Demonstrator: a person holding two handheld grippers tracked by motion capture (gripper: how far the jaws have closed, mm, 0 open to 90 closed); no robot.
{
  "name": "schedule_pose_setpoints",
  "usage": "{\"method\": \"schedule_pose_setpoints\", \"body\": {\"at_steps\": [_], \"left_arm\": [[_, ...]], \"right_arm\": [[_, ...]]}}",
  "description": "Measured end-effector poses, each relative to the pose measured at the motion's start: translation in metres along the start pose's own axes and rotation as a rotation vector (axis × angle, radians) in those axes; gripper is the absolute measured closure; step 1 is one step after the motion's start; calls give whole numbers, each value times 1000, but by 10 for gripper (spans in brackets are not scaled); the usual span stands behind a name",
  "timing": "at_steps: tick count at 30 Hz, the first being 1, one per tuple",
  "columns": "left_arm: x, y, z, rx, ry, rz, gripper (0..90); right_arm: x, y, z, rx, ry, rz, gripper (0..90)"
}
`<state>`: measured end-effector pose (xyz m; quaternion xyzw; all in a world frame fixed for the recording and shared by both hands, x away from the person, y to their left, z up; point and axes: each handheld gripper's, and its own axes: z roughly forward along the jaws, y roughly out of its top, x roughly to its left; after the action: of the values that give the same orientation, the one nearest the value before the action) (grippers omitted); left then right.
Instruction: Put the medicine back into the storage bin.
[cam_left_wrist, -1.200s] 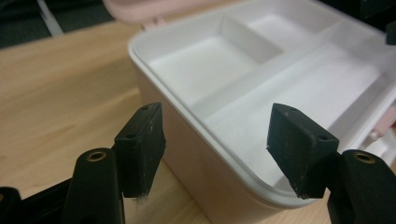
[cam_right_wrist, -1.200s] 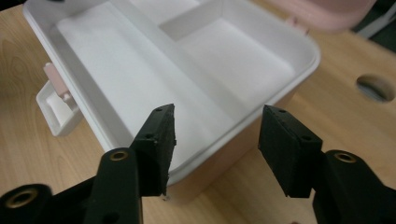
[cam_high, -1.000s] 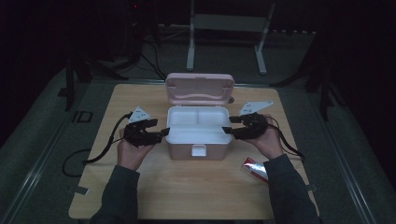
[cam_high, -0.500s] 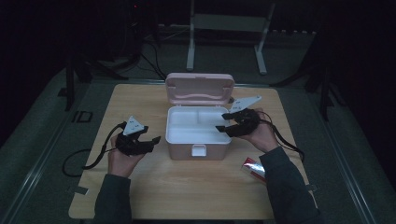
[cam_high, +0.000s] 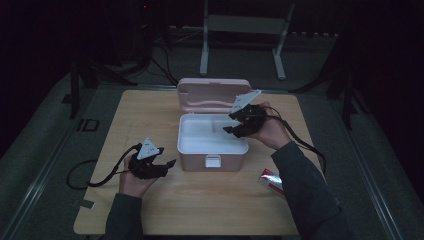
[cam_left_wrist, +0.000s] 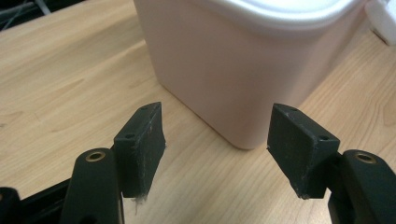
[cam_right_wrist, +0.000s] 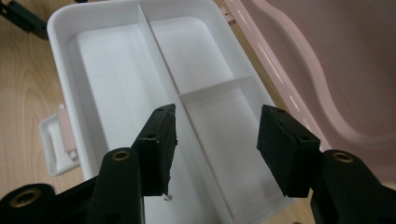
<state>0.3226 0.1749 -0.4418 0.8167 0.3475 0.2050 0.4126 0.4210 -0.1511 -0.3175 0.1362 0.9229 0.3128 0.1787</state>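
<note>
A pink lunch box (cam_high: 212, 159) with a white divided inner tray (cam_right_wrist: 116, 79) stands open mid-table, its lid (cam_high: 214, 94) tipped up at the back. My right gripper (cam_high: 235, 125) hovers open over the tray's right side, its jaws straddling a tray divider (cam_right_wrist: 184, 105). Off the box's front-left corner, my left gripper (cam_high: 167, 165) is open with nothing between its jaws. The pink box corner (cam_left_wrist: 233, 70) stands just past the left gripper (cam_left_wrist: 215, 140). The white latch (cam_high: 212, 161) sits at the box front.
A red and silver packet (cam_high: 271, 180) lies on the wooden table (cam_high: 200, 200) near the right forearm. Cables trail from both grippers. A metal stand (cam_high: 240, 30) rises behind the table, in the dark.
My left gripper has drawn back from the box's left side toward the front-left. My right gripper has risen from the box's right rim and moved in over the tray.
</note>
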Motion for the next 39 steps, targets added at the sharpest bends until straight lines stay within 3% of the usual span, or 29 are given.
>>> {"method": "schedule_pose_setpoints", "body": {"at_steps": [8, 18, 22, 26, 29, 33, 39], "left_arm": [[-6, -4, 4, -7, -56, -5, 370], [-14, -4, 13, 13, -85, 8, 374], [-15, -4, 15, 17, -90, 9, 374], [-16, -4, 17, 21, -93, 12, 374], [-16, -4, 18, 26, -94, 12, 374], [-17, -4, 19, 27, -97, 11, 374], [-17, -4, 19, 20, -107, 8, 375]], "right_arm": [[-6, 18, 11, 51, 26, -26, 479], [-13, 32, 28, 150, 99, -56, 525], [-9, 36, 39, 211, 127, -88, 523], [-5, 39, 48, 286, 106, -127, 497], [-4, 41, 52, 311, 104, -145, 497], [-5, 42, 61, 344, 157, -151, 534], [-6, 41, 73, 418, 226, -184, 659]]}}
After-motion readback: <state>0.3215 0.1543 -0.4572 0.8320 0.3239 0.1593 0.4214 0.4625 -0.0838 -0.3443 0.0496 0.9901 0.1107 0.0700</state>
